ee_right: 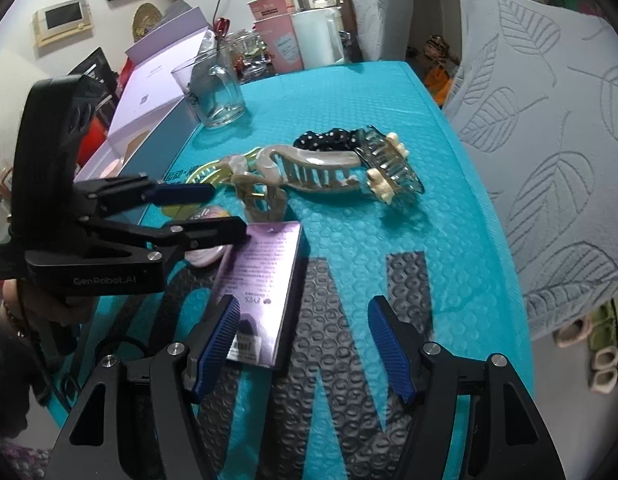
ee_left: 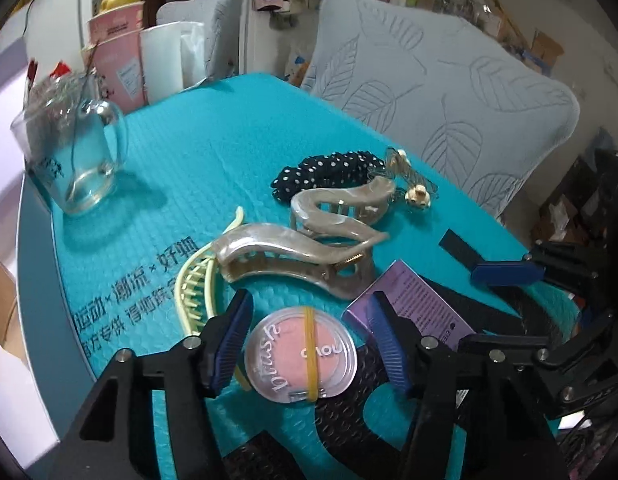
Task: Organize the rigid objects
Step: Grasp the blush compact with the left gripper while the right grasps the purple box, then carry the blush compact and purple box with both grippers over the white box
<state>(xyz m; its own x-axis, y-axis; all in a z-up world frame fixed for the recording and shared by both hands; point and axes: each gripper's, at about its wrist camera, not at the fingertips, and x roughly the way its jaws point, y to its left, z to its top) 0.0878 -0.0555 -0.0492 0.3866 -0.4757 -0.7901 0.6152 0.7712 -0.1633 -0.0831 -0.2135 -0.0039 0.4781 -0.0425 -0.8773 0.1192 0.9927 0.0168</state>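
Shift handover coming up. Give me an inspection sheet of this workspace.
Surface: teal bubble mat with black lettering.
Job's things: round blush compact, yellow band across it; purple box; two pearly hair clips; pale yellow clip; dark toothed clip; polka-dot scrunchie.
Clutter: glass mug, pink cups, white roll.
Grippers: left claw open around the compact; right claw open, one finger over the purple box's edge.
Cables: nothing seen on the mat.
Surroundings: grey leaf-patterned chairs.
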